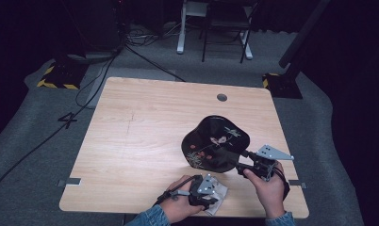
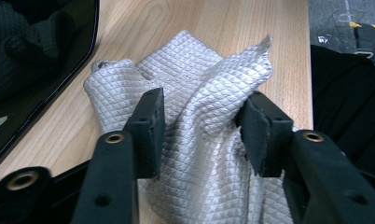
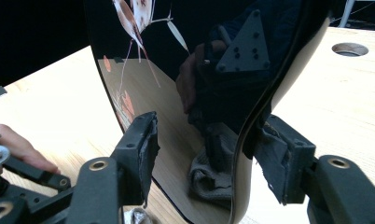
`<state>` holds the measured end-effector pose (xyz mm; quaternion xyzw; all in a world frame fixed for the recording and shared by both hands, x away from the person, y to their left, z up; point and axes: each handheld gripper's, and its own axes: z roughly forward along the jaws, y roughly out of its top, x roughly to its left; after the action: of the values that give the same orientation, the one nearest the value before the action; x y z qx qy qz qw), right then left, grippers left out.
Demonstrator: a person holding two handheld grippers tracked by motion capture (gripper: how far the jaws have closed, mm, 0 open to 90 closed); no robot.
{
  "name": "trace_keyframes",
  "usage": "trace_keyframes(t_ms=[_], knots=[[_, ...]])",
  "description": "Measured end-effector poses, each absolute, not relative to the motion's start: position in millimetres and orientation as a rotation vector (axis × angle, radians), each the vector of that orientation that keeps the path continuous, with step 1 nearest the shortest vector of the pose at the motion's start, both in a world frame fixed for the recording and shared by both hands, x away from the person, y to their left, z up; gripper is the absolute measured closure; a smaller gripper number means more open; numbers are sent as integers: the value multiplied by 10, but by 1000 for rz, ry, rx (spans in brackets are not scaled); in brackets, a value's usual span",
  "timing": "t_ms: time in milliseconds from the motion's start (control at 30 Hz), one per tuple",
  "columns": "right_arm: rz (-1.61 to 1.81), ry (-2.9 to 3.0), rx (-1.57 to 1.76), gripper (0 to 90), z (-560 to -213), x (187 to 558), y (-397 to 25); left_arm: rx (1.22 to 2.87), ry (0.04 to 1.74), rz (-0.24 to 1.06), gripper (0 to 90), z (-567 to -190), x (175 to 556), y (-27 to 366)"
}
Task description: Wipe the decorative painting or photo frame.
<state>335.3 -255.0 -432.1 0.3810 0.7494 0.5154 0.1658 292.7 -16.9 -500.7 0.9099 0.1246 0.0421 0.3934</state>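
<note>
- One grey quilted cloth (image 2: pixel 199 116) lies nearest, crumpled on the tabletop (image 1: pixel 140 127) at its near edge, with folds standing up between the left gripper's (image 2: pixel 199 133) two black jaws.
- In the left gripper view those jaws stand moderately apart on either side of the raised folds; their pads sit at the cloth's sides, but whether they press it I cannot tell.
- In the high view the left gripper (image 1: pixel 202 190) is held in the person's left hand (image 1: pixel 178 207) directly over the cloth (image 1: pixel 219 195), near the tabletop's front edge.
- One black lacquered tray (image 1: pixel 216 141) with a wavy rim and a painted flower-and-leaf motif is lifted and tilted, its glossy face turned toward the person, right of the tabletop's centre.
- The right gripper (image 1: pixel 242 165), held in the person's right hand (image 1: pixel 270 186), grips the tray at its lower right rim.
- In the right gripper view the tray's (image 3: pixel 143 56) rim passes edge-on between the two jaws of the right gripper (image 3: pixel 202 144): the right-side pad sits against the pale underside, the left-side pad just off the shiny face, so the jaws are narrowed around the rim.
- The tray's face mirrors the cloth, a hand and one grey three-cornered plate.
- One round cable hole (image 1: pixel 221 97) sits in the tabletop's far part, well apart from the tray.
- Two denim sleeves enter from the bottom edge.
</note>
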Motion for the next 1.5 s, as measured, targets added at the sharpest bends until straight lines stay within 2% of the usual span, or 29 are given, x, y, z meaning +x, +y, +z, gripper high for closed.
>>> trace_keyframes(t_ms=[167,200,267,400,633,933,1167,1500], knots=[[1468,2140,1082,423,-4334,3366,-2540,2303,305,101,686,-5010,2906,-161],[1468,2140,1082,423,-4334,3366,-2540,2297,296,107,686,-5011,2907,-159],[1468,2143,1082,424,-4338,3371,-2538,2293,306,97,775,-5009,2901,-138],[1473,2144,1075,425,-4334,3392,-2541,2306,317,71,825,-4961,2899,-91],[1468,2173,1059,451,-4333,3427,-2504,2214,372,44,834,-4779,2920,95],[1464,2186,1067,493,-4320,3428,-2517,2072,432,124,834,-4433,2981,474],[1456,2205,1068,603,-4313,3408,-2550,1994,441,183,833,-4226,3009,620],[1468,2271,1009,691,-4306,3361,-2579,1939,463,212,832,-4114,3070,705]])
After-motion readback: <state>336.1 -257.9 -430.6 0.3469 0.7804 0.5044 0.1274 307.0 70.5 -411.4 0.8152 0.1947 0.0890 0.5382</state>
